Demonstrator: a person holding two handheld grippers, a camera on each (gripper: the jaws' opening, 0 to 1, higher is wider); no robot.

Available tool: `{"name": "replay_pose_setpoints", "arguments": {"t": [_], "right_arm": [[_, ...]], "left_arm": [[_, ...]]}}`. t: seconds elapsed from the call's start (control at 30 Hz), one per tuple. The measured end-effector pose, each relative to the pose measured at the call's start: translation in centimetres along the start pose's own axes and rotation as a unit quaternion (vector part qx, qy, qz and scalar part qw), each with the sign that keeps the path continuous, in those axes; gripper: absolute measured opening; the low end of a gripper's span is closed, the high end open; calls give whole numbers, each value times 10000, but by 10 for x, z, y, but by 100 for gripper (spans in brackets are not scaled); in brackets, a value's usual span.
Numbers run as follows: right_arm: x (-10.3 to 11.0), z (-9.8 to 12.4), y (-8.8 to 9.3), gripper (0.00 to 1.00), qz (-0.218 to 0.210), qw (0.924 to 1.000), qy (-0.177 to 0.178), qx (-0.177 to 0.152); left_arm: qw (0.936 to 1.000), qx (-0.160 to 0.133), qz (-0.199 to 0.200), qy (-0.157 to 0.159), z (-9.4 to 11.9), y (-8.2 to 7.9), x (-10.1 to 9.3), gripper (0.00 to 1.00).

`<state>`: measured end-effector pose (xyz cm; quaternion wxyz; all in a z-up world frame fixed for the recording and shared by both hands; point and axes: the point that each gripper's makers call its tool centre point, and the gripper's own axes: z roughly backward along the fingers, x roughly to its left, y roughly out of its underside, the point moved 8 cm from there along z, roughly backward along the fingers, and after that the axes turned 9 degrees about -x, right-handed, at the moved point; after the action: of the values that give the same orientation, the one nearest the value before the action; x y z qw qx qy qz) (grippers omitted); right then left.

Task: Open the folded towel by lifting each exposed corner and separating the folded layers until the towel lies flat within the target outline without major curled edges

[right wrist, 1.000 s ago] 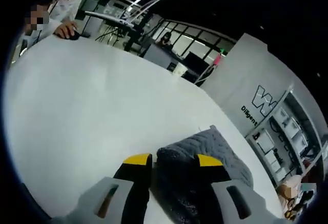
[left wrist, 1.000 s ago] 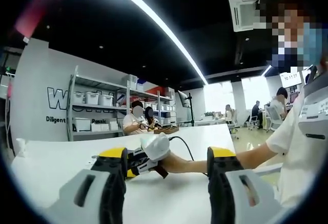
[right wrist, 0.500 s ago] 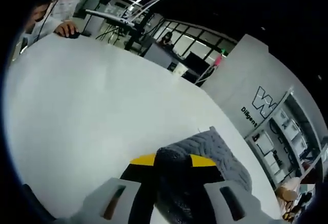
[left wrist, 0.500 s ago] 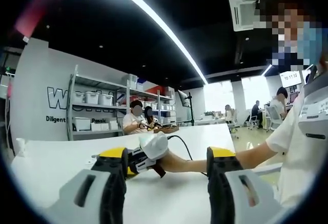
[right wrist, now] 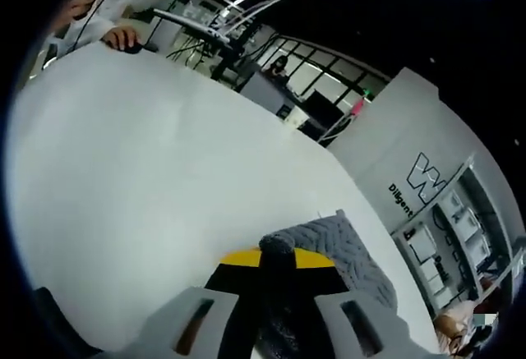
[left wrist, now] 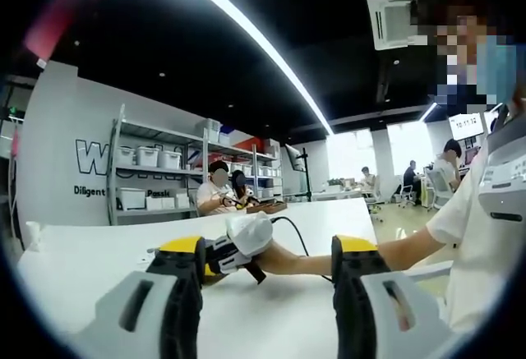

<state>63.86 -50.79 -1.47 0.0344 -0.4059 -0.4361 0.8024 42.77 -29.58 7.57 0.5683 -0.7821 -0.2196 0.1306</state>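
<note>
Left claw (left wrist: 267, 252) released, jaws wide apart above the white table (left wrist: 99, 248). Right claw (right wrist: 278, 259) clenched on a fold of the grey towel (right wrist: 345, 248), which lies on the table's right side.

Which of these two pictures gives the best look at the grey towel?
The right gripper view. There the grey quilted towel lies on the white table, with the right gripper pinching its near edge. The left gripper view looks across the table at the person's hand holding that gripper; I can't make out the towel there.
</note>
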Motion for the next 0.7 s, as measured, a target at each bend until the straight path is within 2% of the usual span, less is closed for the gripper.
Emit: {"name": "replay_pose_setpoints", "arguments": {"t": [0.2,0.4,0.5,0.7], "right_arm": [[-3,3,1,2,-89,9999,-4,-112],[-7,5,3,1,49,9996,42,-260],[-8,3,4,1,-147,9995,79,-261],[-6,5,3,1,-105,9994,72,-314]], "left_arm": [[10000,10,3,9,0,1,0,61],[10000,7,25,13,0,1,1,61],[10000,9,28,14,0,1,1,61],[10000,0,31,17,1,1,1,61]]}}
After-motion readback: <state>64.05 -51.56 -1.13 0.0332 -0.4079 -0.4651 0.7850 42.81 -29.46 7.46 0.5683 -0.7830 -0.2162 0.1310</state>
